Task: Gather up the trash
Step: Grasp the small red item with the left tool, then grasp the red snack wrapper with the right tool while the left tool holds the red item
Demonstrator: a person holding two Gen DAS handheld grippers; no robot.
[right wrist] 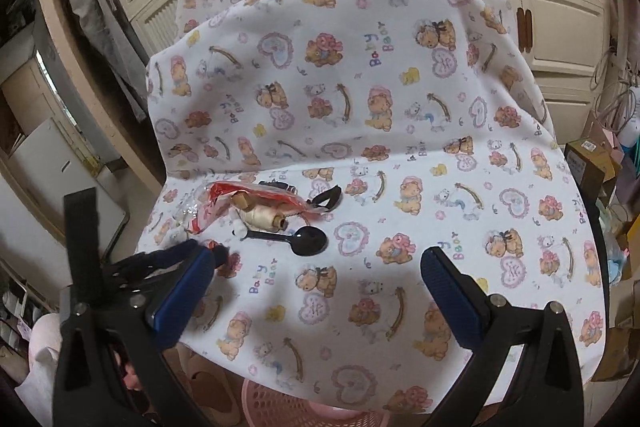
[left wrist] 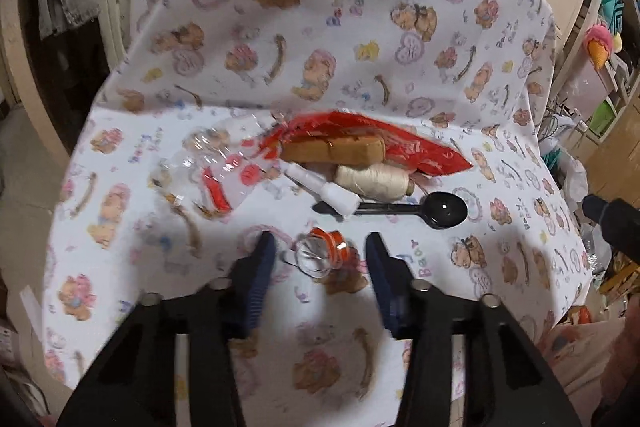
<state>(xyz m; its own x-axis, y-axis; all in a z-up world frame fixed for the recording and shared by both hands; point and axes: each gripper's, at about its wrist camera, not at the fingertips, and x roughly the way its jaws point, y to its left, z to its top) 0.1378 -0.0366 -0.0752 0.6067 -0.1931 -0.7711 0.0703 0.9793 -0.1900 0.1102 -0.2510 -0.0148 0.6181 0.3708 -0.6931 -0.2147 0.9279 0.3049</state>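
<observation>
The small clear plastic cup w/ an orange band (left wrist: 320,253) lies on its side on the teddy-bear print cloth (left wrist: 400,47), right between the blue pads of the left tongs (left wrist: 320,247). Those tongs are narrowed to a medium gap, but there's a visible bit of cloth between each pad and the cup, so not gripping it. Just past the cup is the rest of the clutter, all bunched close together: a black plastic spoon (left wrist: 424,209) lying flat, bowl to the right; a white tube-ish thing (left wrist: 324,187) lying across the spoon's handle; a spool of cream thread (left wrist: 374,179) touching a tan block-shaped thing (left wrist: 332,149), both resting on a red wrapper (left wrist: 420,147). Left of that pile is a crumpled clear plastic bag w/ red bits printed on it (left wrist: 212,167). From the right wrist cam the same pile shows farther off, plus some black strap-looking thing (right wrist: 328,197) behind the wrapper, can't tell what it is tbh. The right tongs (right wrist: 316,279) hang wide apart over bare cloth, nothing between them, well short of the pile. The cloth drapes over something seat-shaped w/ a raised back. Pink mesh basket (right wrist: 288,403) sits below the cloth's front edge, cream cabinet doors (right wrist: 560,27) behind.
</observation>
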